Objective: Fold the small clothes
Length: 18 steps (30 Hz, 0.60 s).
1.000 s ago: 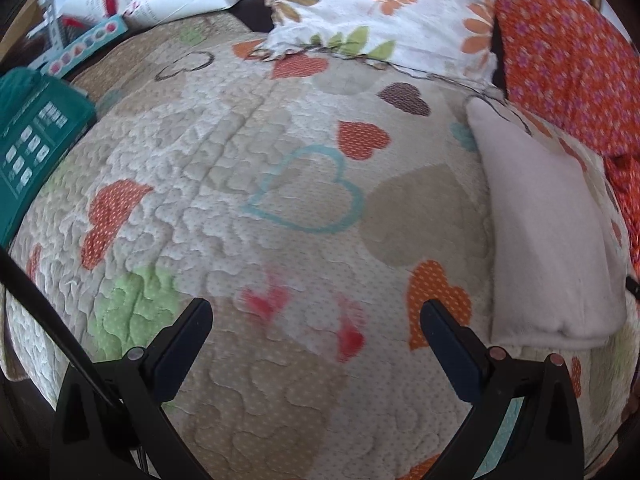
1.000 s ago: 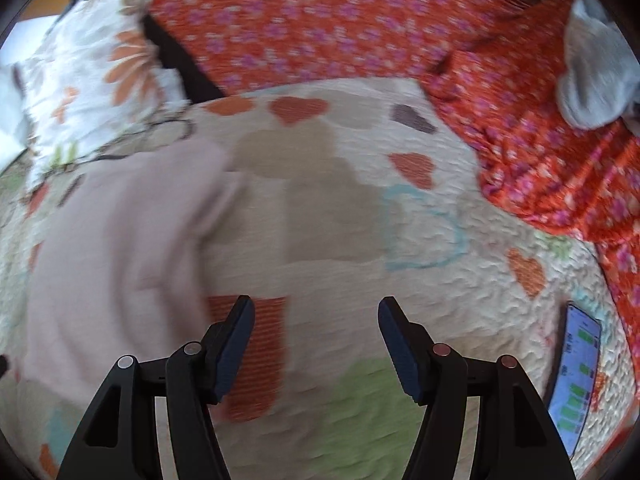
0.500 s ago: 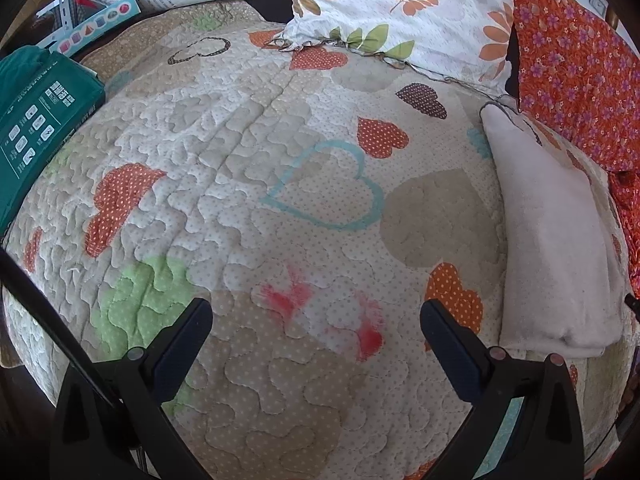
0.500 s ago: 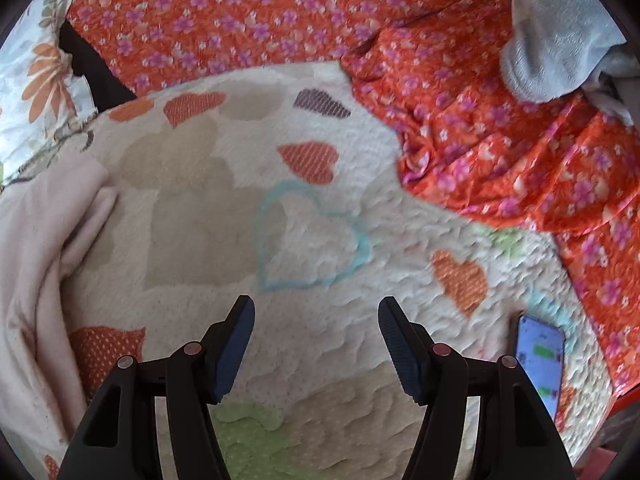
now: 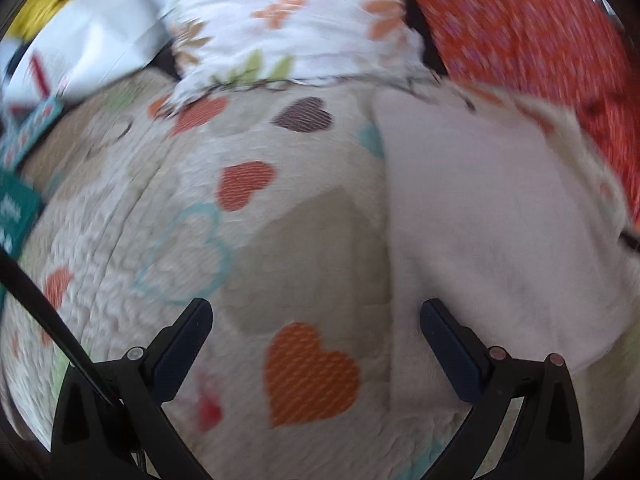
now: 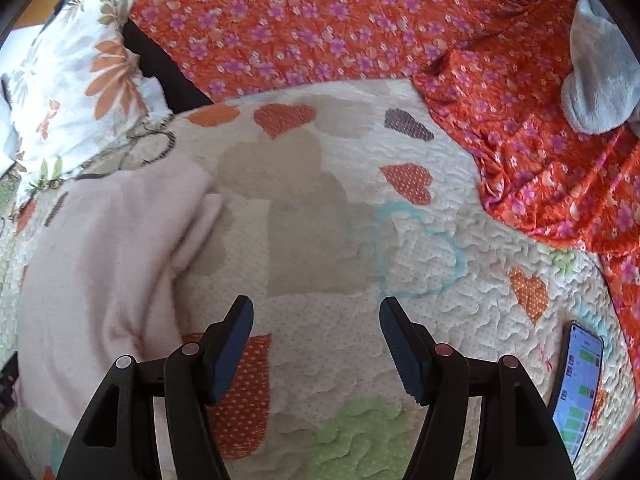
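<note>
A folded pale pink garment (image 5: 488,216) lies on the heart-patterned quilt (image 5: 280,240), right of centre in the blurred left wrist view. It also shows at the left of the right wrist view (image 6: 104,248). My left gripper (image 5: 316,312) is open and empty above the quilt, its right finger beside the garment's left edge. My right gripper (image 6: 316,312) is open and empty over the quilt (image 6: 360,240), just right of the garment.
An orange floral cloth (image 6: 520,128) lies at the back and right. A floral pillow (image 5: 288,20) sits at the back. A grey garment (image 6: 600,64) lies far right. A lit phone (image 6: 580,384) rests near the quilt's right edge. A teal box (image 5: 16,212) is at the left.
The left gripper swung right and closer to the pink garment, which now fills more of its view. The right gripper swung back left, bringing the garment back into view. Both stay open.
</note>
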Tool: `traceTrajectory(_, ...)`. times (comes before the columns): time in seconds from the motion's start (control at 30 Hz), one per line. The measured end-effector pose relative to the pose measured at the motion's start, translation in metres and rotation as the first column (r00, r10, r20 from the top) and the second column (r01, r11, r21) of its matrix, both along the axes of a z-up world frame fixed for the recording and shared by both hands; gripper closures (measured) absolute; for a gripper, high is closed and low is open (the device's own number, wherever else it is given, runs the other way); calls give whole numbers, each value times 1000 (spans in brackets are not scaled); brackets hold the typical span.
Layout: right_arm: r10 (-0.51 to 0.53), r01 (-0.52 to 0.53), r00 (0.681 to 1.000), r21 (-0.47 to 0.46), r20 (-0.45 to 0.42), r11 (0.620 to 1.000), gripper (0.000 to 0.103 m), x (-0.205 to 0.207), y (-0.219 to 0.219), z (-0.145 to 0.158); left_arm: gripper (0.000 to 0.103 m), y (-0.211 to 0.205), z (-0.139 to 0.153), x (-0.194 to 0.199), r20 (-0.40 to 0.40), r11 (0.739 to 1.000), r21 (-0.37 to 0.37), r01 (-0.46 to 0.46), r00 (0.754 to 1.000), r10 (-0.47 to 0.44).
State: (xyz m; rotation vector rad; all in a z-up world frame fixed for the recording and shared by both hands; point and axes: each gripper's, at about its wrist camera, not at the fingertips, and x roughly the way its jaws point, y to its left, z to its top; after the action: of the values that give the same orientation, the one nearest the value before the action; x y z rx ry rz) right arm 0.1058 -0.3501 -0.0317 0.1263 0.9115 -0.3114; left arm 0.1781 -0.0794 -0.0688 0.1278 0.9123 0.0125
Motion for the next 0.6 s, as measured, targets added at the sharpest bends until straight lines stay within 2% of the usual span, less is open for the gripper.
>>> traceTrajectory(0.07, -18, 18, 1000, -1, -6, 1000, 33, -3, -6, -4, 0, -3, -4, 0, 10, 1000, 18, -11, 1000, 10)
traceTrajectory(0.2, -13, 13, 1000, -8, -2, 1000, 32, -11, -13, -6, 0, 13, -7, 5, -60, 997, -72, -35, 998, 31)
traceTrajectory(0.33, -38, 38, 999, 1, -23, 999, 31, -13, -22, -14, 0, 38, -15, -1, -135, 979, -173, -104, 988, 81)
traceTrajectory(0.4, -49, 49, 998, 25, -26, 998, 31, -14, -26, -18, 0, 43, -16, -7, -151, 981, -161, -107, 985, 83)
traceTrajectory(0.47, -48, 49, 999, 39, -26, 998, 31, -14, -27, -20, 0, 41, -17, -14, -175, 992, -105, -65, 983, 45)
traceTrajectory(0.53, -39, 39, 999, 29, -20, 999, 31, -14, -23, -20, 3, 45, -9, -25, -153, 989, -136, -56, 988, 35)
traceTrajectory(0.6, -12, 12, 1000, 8, -10, 1000, 31, -12, -15, -19, 3, 48, 6, -34, -119, 976, -215, -35, 993, 10)
